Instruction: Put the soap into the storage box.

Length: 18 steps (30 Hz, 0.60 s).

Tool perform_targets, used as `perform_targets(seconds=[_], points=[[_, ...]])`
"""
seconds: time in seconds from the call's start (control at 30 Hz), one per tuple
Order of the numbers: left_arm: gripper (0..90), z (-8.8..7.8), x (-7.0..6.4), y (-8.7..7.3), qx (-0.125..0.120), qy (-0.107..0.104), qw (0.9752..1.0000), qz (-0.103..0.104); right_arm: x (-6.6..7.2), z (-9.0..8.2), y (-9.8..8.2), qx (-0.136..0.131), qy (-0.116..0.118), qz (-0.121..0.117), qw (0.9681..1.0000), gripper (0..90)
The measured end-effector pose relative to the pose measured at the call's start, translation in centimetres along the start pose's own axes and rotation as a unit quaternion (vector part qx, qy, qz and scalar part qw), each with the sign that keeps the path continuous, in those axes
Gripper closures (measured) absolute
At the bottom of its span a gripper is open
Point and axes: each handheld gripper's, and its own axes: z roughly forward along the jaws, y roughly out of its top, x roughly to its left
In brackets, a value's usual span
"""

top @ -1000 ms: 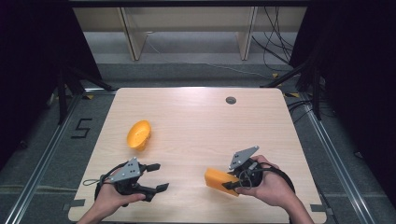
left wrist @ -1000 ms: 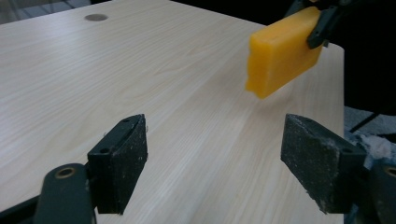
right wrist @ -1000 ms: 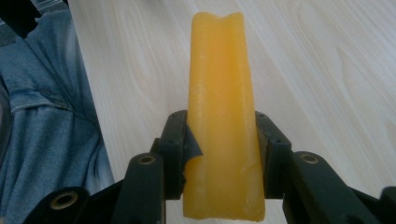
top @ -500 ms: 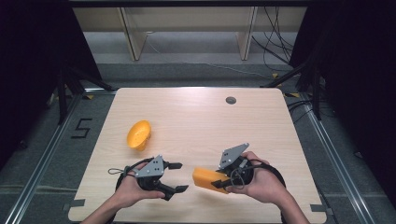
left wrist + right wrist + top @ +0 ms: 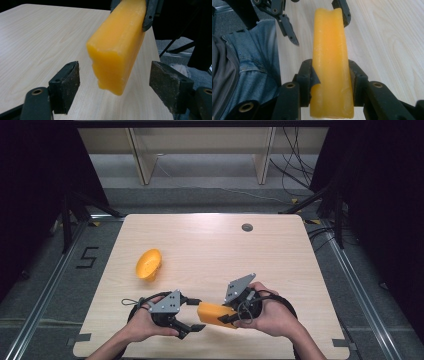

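**Orange block held between my two grippers**

My right gripper (image 5: 329, 82) has its fingers (image 5: 305, 80) pinching the orange block (image 5: 330, 65) around its middle, lifted off the desk (image 5: 210, 245). My left gripper (image 5: 117, 86) has its fingers (image 5: 66, 86) spread wide, the block's free end sitting in the gap without touching either pad. Farther left on the desk lies an orange bowl (image 5: 149, 264), tipped on its side.

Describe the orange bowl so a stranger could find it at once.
Start at the pale wooden table and look to its left half, ahead of the person's left gripper. The orange bowl lies there tipped on its side, alone and untouched. Unlike the yellow-orange block clamped in the right gripper, it is round and hollow.
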Motion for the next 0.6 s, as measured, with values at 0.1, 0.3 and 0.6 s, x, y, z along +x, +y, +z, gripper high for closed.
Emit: perform_targets(seconds=[0.1,0.3,0.6], points=[[26.9,0.16,-0.04,0.12,-0.001,-0.012,0.9998,0.013,0.06,0.19,0.16,-0.002,0.006,-0.009,0.9999,62.2],[38.4,0.26,-0.1,0.29,-0.001,-0.017,0.9994,0.03,0.45,0.37,0.23,-0.004,0.013,-0.018,0.9997,62.2],[51.3,0.43,-0.57,0.57,-0.007,-0.05,0.9982,0.033,0.8,0.85,0.41,-0.018,0.033,-0.055,0.9978,62.1]])
